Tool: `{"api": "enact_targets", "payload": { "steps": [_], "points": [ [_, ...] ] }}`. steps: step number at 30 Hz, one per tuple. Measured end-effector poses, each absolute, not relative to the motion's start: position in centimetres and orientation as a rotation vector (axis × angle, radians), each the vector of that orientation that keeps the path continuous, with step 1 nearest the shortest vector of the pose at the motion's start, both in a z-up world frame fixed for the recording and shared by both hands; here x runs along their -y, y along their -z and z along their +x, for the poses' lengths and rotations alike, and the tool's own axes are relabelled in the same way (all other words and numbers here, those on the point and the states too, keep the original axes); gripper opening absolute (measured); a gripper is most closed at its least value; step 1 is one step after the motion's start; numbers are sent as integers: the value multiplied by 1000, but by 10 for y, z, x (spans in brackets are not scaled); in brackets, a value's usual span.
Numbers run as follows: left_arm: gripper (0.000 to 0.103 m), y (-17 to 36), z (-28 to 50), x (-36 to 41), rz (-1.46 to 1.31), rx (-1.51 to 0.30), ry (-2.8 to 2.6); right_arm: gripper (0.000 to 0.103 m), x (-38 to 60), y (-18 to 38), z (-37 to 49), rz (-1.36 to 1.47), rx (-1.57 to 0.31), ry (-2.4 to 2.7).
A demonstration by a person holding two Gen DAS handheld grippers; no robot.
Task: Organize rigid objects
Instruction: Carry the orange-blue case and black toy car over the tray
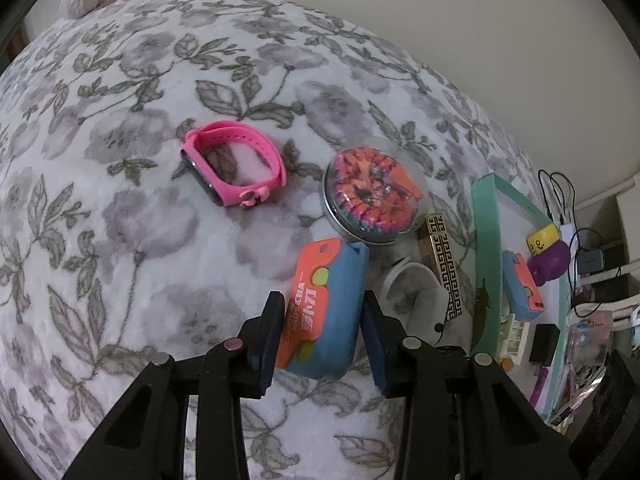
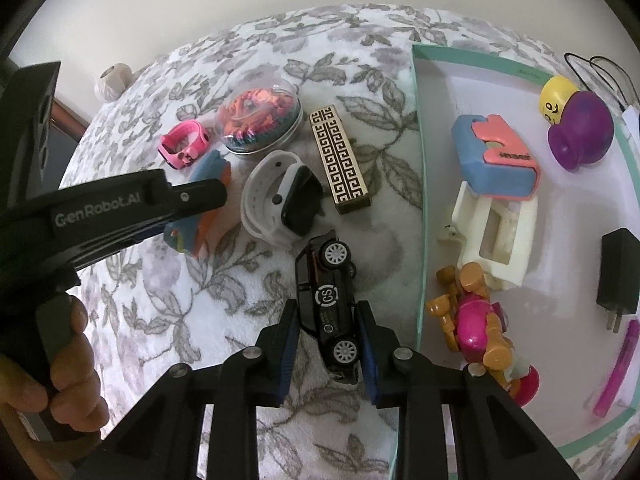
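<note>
My right gripper [image 2: 326,344] is clamped on the black toy car [image 2: 328,308], lying on its side on the floral blanket [image 2: 160,320] just beside the teal tray [image 2: 418,200]. My left gripper [image 1: 322,332] straddles the blue-orange case [image 1: 324,312], pads at both flanks; contact looks made. Farther out: white watch [image 2: 276,204], patterned gold box [image 2: 340,156], domed tin [image 2: 260,120], pink watch [image 1: 232,168]. The tray holds a second blue-orange case [image 2: 496,160] and a purple-yellow toy [image 2: 576,124].

light: soft, even; shadows: faint; edges: fisheye-bent, dark corners
</note>
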State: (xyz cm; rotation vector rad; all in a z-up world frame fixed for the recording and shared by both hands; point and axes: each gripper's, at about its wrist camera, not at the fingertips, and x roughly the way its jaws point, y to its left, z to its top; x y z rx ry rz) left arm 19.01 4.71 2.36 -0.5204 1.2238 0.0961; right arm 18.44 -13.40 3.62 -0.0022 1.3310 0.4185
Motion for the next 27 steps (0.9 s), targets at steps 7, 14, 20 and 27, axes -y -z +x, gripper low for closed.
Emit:
{"api": "enact_targets", "payload": {
  "steps": [7, 14, 20, 27],
  "points": [
    [40, -36, 184, -55, -526, -1200, -121, 29, 136, -46, 185, 37, -1310, -442],
    [40, -59, 181, -60, -523, -1146, -129, 29, 147, -60, 186, 98, -1280, -454],
    [40, -88, 178, -62, -523, -1079, -124, 29, 156, -86, 186, 137, -1217, -468],
    [40, -133, 178, -42, -453, -972, -103, 29, 188, -135, 185, 162, -1077, -410]
  ]
}}
